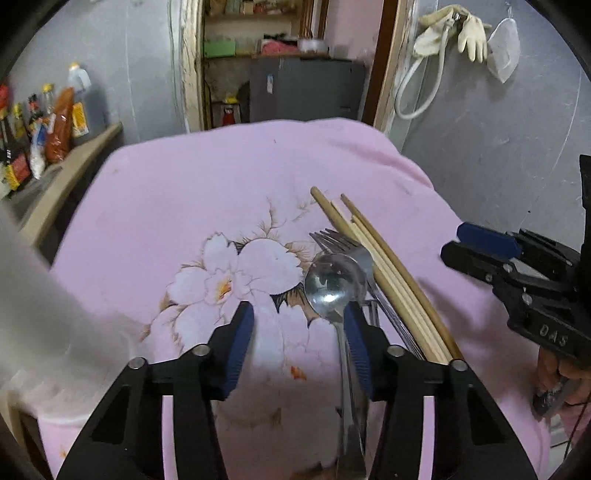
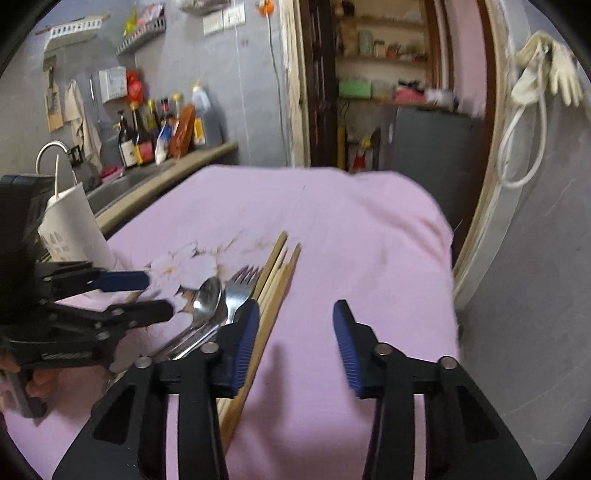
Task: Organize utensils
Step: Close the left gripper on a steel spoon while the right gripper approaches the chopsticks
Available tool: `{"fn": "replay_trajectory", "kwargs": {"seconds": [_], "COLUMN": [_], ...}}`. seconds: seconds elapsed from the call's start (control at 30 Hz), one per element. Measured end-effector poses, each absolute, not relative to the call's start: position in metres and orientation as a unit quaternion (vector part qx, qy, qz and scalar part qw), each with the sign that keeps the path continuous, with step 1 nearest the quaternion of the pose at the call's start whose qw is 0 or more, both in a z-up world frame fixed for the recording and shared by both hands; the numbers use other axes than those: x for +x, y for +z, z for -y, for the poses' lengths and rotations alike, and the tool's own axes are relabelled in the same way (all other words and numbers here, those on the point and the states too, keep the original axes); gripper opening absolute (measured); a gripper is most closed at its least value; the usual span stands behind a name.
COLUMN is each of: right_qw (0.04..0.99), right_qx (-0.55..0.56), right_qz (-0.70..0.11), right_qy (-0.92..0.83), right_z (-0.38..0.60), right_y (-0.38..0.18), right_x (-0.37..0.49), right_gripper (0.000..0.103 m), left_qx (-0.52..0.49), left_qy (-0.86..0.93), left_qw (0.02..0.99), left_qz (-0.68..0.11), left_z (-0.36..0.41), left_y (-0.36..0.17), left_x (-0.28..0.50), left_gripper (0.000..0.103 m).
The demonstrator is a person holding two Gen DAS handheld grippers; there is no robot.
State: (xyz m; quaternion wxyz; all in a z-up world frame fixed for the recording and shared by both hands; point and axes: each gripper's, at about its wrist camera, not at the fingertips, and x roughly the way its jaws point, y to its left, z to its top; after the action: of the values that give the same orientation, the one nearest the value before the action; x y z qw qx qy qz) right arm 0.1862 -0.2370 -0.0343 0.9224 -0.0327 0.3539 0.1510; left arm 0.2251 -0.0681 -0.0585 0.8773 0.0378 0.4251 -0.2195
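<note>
A steel spoon [image 1: 332, 284], a fork [image 1: 340, 242] and several wooden chopsticks [image 1: 373, 258] lie bunched together on the pink flowered cloth [image 1: 221, 177]. My left gripper [image 1: 298, 325] stands open just above the cloth, and the spoon's handle runs along the inside of its right finger. My right gripper [image 2: 295, 325] is open over bare cloth. The chopsticks [image 2: 277, 277] pass under its left finger, with the fork [image 2: 240, 284] and spoon [image 2: 208, 295] just beyond. Each gripper shows in the other's view: the right [image 1: 452, 245], the left [image 2: 155, 295].
A white cup [image 2: 74, 225] stands at the cloth's left edge behind the left gripper. Beyond it a counter [image 2: 177, 166] holds a sink and several bottles [image 2: 147, 136]. A doorway [image 1: 284, 59] opens past the table's far edge. Gloves [image 1: 454, 29] and a hose hang on the right wall.
</note>
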Motion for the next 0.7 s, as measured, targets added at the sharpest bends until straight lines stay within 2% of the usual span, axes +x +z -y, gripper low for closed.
{"fn": "replay_trajectory", "kwargs": {"seconds": [0.13,0.3,0.7], "right_qw": [0.909,0.892,0.884], "right_qx": [-0.035,-0.030,-0.058], "right_qz": [-0.383,-0.415,-0.434], "right_qy": [0.162,0.175,0.166], "right_z": [0.233,0.230,0.220], "right_y": [-0.042,-0.052,-0.052], "right_x": [0.197,0.209,0.213], "right_gripper": [0.025,0.019,0.018], "left_qx": [0.031,0.026,-0.004], "left_qy": [-0.231,-0.254,-0.316], "left_qw": [0.867,0.861,0.835], "left_qz": [-0.440,-0.439,-0.450], "left_z": [0.067,0.067,0.066], "left_y": [-0.066,-0.068,-0.070], "left_x": [0.244,0.258,0.270], "left_gripper": [0.036,0.035,0.030]}}
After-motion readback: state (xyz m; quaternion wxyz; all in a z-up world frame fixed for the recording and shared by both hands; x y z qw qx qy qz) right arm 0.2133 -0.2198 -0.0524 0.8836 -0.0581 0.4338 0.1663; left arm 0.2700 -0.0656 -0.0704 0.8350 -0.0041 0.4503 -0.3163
